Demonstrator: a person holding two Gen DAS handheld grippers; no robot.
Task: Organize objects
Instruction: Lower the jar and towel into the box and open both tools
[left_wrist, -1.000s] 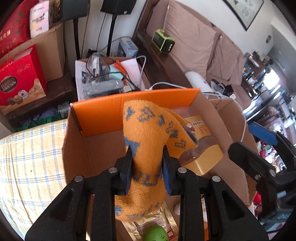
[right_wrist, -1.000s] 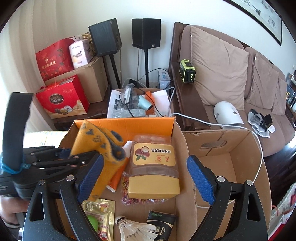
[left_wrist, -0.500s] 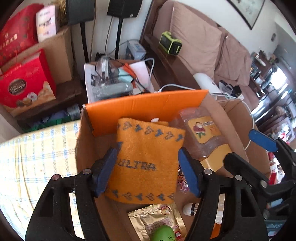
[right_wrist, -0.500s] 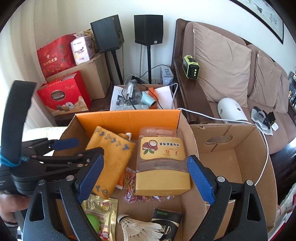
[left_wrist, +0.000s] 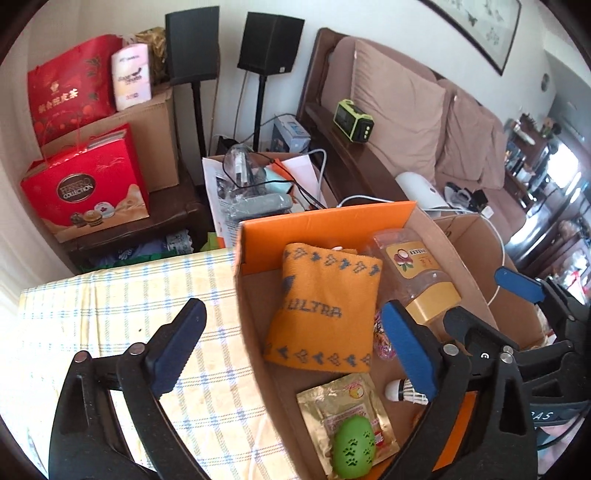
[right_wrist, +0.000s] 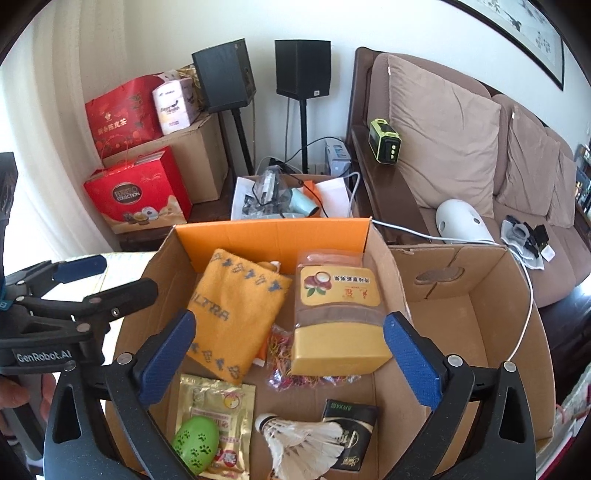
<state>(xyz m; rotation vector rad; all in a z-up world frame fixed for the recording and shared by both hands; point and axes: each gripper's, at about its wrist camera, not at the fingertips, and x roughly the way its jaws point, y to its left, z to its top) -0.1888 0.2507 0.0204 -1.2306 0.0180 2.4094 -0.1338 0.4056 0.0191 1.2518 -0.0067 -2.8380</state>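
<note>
An orange knitted cloth (left_wrist: 325, 310) with "ULTRA" on it lies inside the open cardboard box (left_wrist: 325, 225), against the back left. It also shows in the right wrist view (right_wrist: 236, 314). My left gripper (left_wrist: 291, 349) is open and empty, above the box's left wall and the checked tablecloth (left_wrist: 110, 314). My right gripper (right_wrist: 288, 354) is open and empty over the box. Beside the cloth lies a yellow-lidded snack jar (right_wrist: 338, 317), with rubber bands (right_wrist: 291, 354), a gold packet (right_wrist: 218, 410), a green egg-shaped ball (right_wrist: 195, 446), a shuttlecock (right_wrist: 299, 439) and a black pack (right_wrist: 349, 424).
A second, empty cardboard box (right_wrist: 461, 314) stands to the right, with a white cable (right_wrist: 524, 302) over it. Behind are a cluttered box of papers and cables (right_wrist: 295, 195), red gift bags (right_wrist: 133, 199), speakers on stands and a brown sofa (right_wrist: 480, 155).
My left gripper opened and let go of the orange cloth, which now lies flat in the box. The left gripper then drew back and to the left. The right gripper stayed open.
</note>
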